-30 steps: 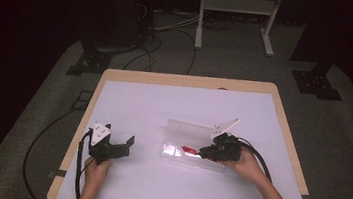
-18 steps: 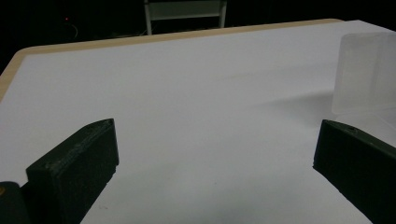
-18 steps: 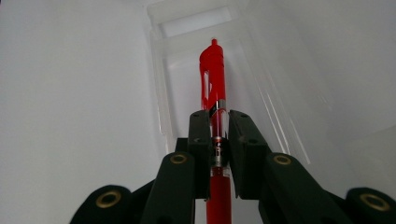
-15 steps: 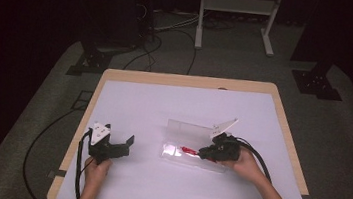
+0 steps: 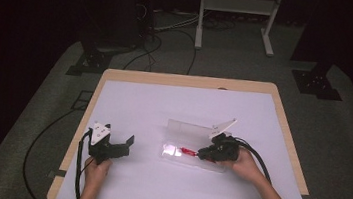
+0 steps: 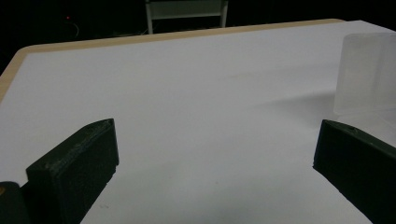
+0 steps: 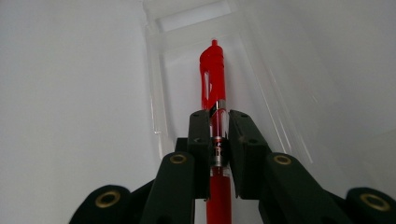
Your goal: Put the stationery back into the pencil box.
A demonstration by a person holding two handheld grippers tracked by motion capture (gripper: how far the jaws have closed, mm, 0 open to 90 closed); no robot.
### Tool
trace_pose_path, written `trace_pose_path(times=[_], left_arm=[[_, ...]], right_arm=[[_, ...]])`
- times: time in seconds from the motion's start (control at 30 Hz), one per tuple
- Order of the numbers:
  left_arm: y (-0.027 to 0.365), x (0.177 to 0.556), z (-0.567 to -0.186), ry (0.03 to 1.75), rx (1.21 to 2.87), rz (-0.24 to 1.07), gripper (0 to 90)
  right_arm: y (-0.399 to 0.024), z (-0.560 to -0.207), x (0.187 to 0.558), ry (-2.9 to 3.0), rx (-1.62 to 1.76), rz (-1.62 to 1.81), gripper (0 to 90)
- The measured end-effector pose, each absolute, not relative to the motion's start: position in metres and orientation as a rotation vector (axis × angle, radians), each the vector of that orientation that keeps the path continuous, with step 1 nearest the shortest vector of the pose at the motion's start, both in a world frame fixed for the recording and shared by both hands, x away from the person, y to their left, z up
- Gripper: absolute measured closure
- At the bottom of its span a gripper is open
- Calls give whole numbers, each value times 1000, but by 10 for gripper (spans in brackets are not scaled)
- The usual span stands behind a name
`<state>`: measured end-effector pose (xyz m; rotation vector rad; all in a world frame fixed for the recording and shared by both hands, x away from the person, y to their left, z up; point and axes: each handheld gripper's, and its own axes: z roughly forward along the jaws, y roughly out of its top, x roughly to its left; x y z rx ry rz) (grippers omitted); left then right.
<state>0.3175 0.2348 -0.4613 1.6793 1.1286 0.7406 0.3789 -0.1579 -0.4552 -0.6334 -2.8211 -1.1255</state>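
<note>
Fingers (image 7: 205, 140) of our right gripper (image 7: 218, 122) were clamped on one red pen (image 7: 213, 74), which lay inside one clear plastic case (image 5: 193, 157) on the white surface (image 5: 163, 108). Our left gripper (image 5: 127, 141) rested well apart, fingers spread and empty.

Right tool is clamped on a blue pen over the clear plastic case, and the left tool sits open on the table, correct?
Not quite: the pen is red, not blue, as the right gripper view shows. The rest stands: the right tool is clamped on it over the clear plastic case, and the left tool sits open on the table.
</note>
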Motion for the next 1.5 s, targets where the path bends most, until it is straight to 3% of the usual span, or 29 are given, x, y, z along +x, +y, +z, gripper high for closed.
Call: trace_pose_path(times=[0.47, 0.6, 1.0, 1.5], left_arm=[[234, 317, -461, 1123, 1683, 743, 0], [234, 317, -461, 1121, 1685, 743, 0], [234, 317, -461, 1120, 1685, 743, 0], [233, 317, -461, 1118, 1685, 745, 0]], right_arm=[[-155, -460, 379, -2792, -643, -1134, 779], [-157, -457, 378, -2791, -645, -1147, 718], [-168, -445, 370, -2775, -652, -1222, 675], [-196, -434, 351, -2767, -702, -1276, 545]])
